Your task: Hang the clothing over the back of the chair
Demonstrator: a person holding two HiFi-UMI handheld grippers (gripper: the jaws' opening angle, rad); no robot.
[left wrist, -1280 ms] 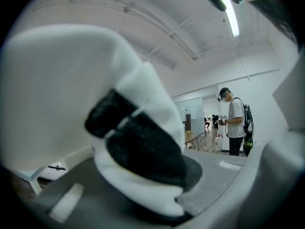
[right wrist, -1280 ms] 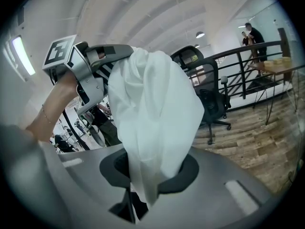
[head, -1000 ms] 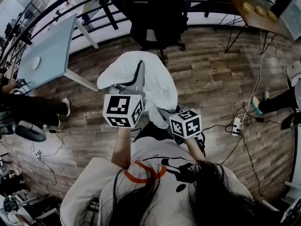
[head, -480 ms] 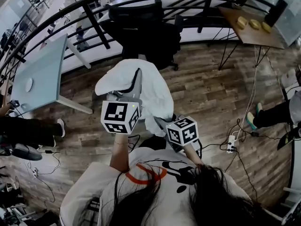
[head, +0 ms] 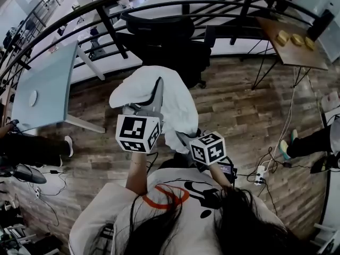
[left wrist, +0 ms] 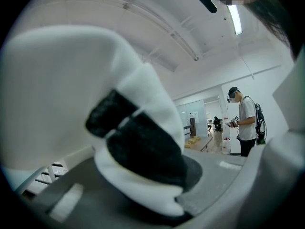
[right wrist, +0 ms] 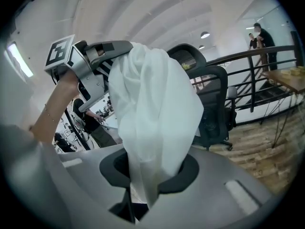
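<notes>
Clothing (head: 178, 102) clamped in L gripper (left wrist: 143, 168) & R gripper (right wrist: 148, 175) jaws.

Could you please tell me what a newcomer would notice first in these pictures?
The white garment bunched at the centre of the head view, clamped in the jaws of both the left gripper and the right gripper. Beyond it stands a black office chair before a curved railing.

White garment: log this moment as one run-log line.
left gripper: shut on white garment | right gripper: shut on white garment | black chair: beyond, bare | status: not yet hung
</notes>
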